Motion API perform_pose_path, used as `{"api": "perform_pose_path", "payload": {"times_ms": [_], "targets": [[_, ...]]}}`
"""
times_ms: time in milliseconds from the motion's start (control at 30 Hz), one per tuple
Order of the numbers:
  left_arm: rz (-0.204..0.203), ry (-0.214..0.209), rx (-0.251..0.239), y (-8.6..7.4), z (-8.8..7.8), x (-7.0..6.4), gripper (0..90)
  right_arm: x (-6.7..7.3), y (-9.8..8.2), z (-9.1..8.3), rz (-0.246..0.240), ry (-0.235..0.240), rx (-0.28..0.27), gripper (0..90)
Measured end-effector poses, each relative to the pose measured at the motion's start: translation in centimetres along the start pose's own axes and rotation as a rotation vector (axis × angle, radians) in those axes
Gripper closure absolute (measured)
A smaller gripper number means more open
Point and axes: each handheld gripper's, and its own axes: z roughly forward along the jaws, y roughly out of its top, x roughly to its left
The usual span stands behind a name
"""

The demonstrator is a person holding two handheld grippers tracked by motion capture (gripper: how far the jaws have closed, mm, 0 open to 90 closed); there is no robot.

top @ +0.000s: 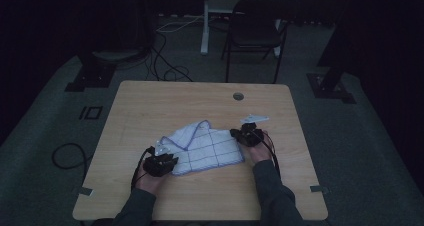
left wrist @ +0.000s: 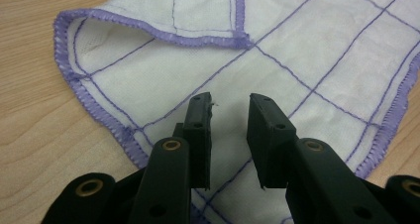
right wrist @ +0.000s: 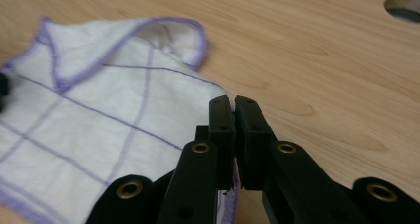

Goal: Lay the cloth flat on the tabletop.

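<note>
While the white cloth [top: 204, 147] with its purple grid lines and purple stitched hem lies folded on the near middle of the wooden table [top: 150, 101], you hold one gripper at each of its ends. One corner flap is turned over toward the far side, and its hemmed edge forms a raised loop [left wrist: 148, 28]. In the left gripper view, the cloth's hem curves round on the left, and bare wood shows beyond it.

Your right gripper [right wrist: 233, 105] has its jaws pressed together on the cloth's right edge; a strip of purple hem [right wrist: 232, 204] shows between the pads low in the right gripper view. In the high view the same gripper [top: 248, 134] sits at the cloth's right corner.

Your left gripper [left wrist: 230, 102] hovers over the cloth's near left portion with its jaws partly apart. No fabric sits between the pads; the cloth shows through the gap. In the high view it [top: 160, 163] overlaps the cloth's left corner.

Open tabletop surrounds the cloth on all sides. The widest free room lies on the far half of the table, where a round cable hole [top: 238, 96] sits near the far edge. Beyond the table, a chair [top: 255, 28] and floor cables [top: 165, 61] stand well apart from it.
</note>
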Motion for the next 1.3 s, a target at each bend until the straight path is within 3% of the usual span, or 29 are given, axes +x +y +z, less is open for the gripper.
{"api": "perform_pose_path", "payload": {"times_ms": [67, 200, 267, 300, 400, 500, 700, 767, 867, 967, 1067, 1133, 1300], "targets": [[-0.001, 0.003, 0.003, 0.0, 0.0, -0.1, 71.3, 1.4, -0.1, -1.0, -0.039, 0.010, -0.017, 87.5], [-0.001, 0.011, 0.009, 0.2, 0.0, -0.3, 70.6, 2.9, -0.6, -1.8, -0.058, 0.035, -0.037, 87.5], [0.000, 0.011, 0.016, 0.3, 0.0, -0.3, 70.8, 4.8, -1.5, -2.3, -0.087, 0.063, -0.049, 87.6], [0.001, 0.009, 0.016, 0.3, -0.1, -0.4, 70.8, 4.8, -1.5, -2.3, -0.087, 0.063, -0.049, 87.6], [0.006, -0.002, -0.003, 0.7, -0.3, -0.8, 71.4, 7.1, -3.4, -2.0, -0.104, 0.109, -0.036, 87.6], [0.022, -0.018, -0.028, 1.5, -0.6, -1.4, 71.4, 8.4, -4.7, -1.1, -0.123, 0.139, -0.010, 87.6], [0.044, -0.061, -0.070, 3.5, -0.4, -2.9, 71.9, 9.5, -5.8, 0.1, -0.135, 0.169, 0.023, 87.6], [0.058, -0.079, -0.076, 4.2, 0.1, -3.6, 72.1, 10.2, -6.1, 0.5, -0.166, 0.180, 0.037, 87.5], [0.098, -0.123, -0.063, 5.4, 1.6, -5.0, 72.1, 10.8, -6.4, 0.8, -0.196, 0.194, 0.048, 87.4], [0.123, -0.134, -0.038, 5.7, 2.6, -5.6, 72.3, 11.0, -6.4, 0.9, -0.216, 0.189, 0.054, 87.4], [0.150, -0.129, 0.015, 5.8, 3.9, -6.0, 72.9, 11.1, -6.4, 0.7, -0.220, 0.198, 0.054, 87.1], [0.169, -0.109, 0.056, 5.5, 4.7, -6.0, 76.5, 10.9, -6.3, 0.3, -0.228, 0.210, 0.054, 81.0], [0.201, -0.085, 0.071, 5.3, 4.6, -5.8, 78.1, 9.8, -5.4, -0.8, -0.220, 0.175, 0.011, 79.6]]}}
